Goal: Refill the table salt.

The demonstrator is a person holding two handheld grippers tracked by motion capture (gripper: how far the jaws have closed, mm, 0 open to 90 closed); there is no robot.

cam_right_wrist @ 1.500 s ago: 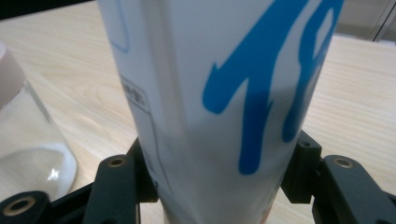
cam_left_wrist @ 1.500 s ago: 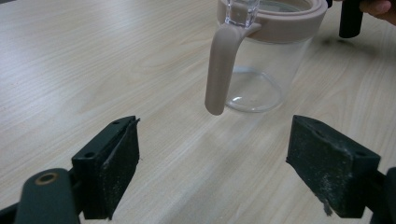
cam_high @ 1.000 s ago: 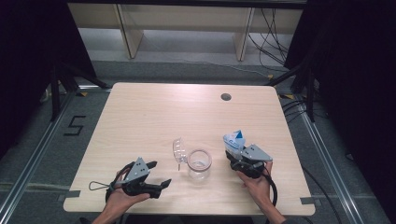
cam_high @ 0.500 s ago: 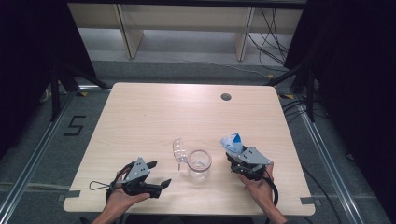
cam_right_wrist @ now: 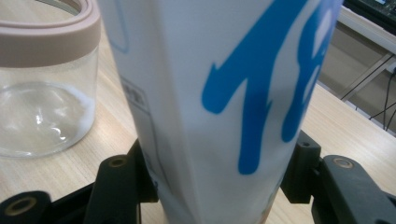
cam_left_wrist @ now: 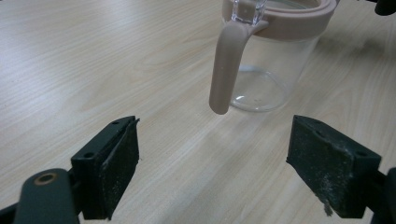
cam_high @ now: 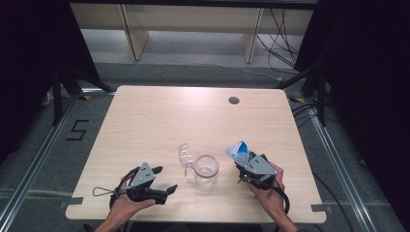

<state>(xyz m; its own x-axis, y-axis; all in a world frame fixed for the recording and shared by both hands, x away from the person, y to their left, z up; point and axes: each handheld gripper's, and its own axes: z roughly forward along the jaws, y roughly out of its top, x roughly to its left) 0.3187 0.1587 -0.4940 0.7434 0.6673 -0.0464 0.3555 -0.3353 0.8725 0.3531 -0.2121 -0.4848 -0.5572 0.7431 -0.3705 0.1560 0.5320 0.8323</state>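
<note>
A clear glass jar (cam_high: 206,170) with a pinkish rim and its hinged lid (cam_high: 185,155) flipped open stands near the table's front middle. In the left gripper view the jar (cam_left_wrist: 268,60) shows a pink strap hanging from its rim. My left gripper (cam_high: 167,190) lies open on the table to the jar's left, with nothing between its pads (cam_left_wrist: 116,170). My right gripper (cam_high: 240,166) is shut on a white and blue carton (cam_high: 238,151), held just right of the jar and tilted toward it. The carton (cam_right_wrist: 219,98) looms close in the right gripper view, with the jar (cam_right_wrist: 44,79) at its left.
The light wood table (cam_high: 159,121) has a round cable hole (cam_high: 234,100) at the back right. Beyond the table stand wooden shelf legs and loose cables on the floor. Metal rails run along both sides.
The right gripper with the carton has shifted slightly left toward the jar. The left gripper has stayed where it was.
</note>
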